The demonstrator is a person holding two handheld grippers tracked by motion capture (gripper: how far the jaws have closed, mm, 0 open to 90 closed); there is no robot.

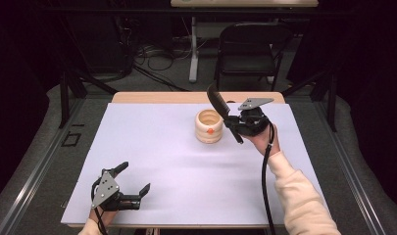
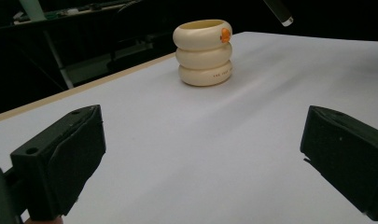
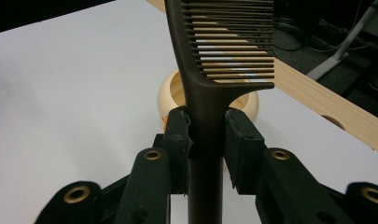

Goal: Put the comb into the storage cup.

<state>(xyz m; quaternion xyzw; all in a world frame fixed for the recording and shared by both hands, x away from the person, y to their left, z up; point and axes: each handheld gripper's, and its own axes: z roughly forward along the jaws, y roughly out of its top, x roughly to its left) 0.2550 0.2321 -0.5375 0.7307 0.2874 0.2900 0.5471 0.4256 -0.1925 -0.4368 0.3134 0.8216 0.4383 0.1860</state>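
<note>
My left claw [image 1: 136, 180] rests at the near left corner of the table [image 1: 157, 147], lying low on the white sheet, jaws spread wide with nothing between them. Its pads are matte black blocks with a fine ribbed face; in the left gripper view they stand at either side of bare sheet. A grey three-cornered plate sits on top of this claw, and my hand comes in under it from the near edge.

The sheet is smooth, flat and pale, covering a light wood top whose bare strip shows along the far edge.

My right claw [image 3: 206, 135] is raised over the right middle of the table, forearm in a cream sleeve [image 1: 299, 196] angled up from the near right, a black cable hanging below the wrist. Its jaws are clamped on the handle of a comb [image 3: 210, 79]. The comb is dark brown, hard plastic by the look of it, with a straight handle and long, evenly spaced teeth; it sticks up and to the far left, above the cup.

The cup [image 1: 209, 126] stands upright just left of my right claw, well apart from the left one. It is cream, glossy, shaped like three stacked rings, with a small orange spot near the rim. I cannot see anything inside it.

A black folding chair [image 1: 247, 51] stands beyond the table.
</note>
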